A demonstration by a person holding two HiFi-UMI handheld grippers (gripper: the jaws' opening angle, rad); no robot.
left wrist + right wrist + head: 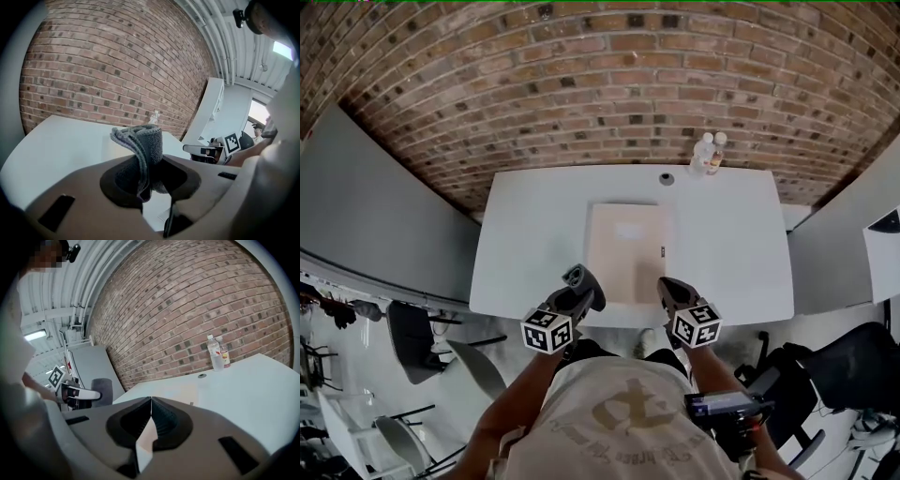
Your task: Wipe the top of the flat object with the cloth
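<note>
Cloth point(139, 150) first: a grey, folded wad pinched between the jaws of the left hand-held gripper point(579, 289), with a good tuft standing proud of the tips. That looks like a grip chosen so the fabric, not the plastic, meets the surface. The flat object point(626, 251), a pale beige panel, lies in the middle of the white worktop point(727, 246) with its short side toward the person, within easy reach of either arm. The cloth sits just over the panel's near-left corner, and no view shows whether it is touching yet.

The right hand-held gripper point(151, 403) is closed tight with nothing between its jaws. It is parked at the panel's near-right edge, likely ready to steady the panel or simply keep clear. Two bottles point(710, 153) and a small round fitting point(667, 178) stand at the far edge, well away from the wiping path.

As for pose, both forearms reach forward from the body side by side and both tools tip gently downward, marker cubes up. The wipe itself doesn't appear to have begun.
</note>
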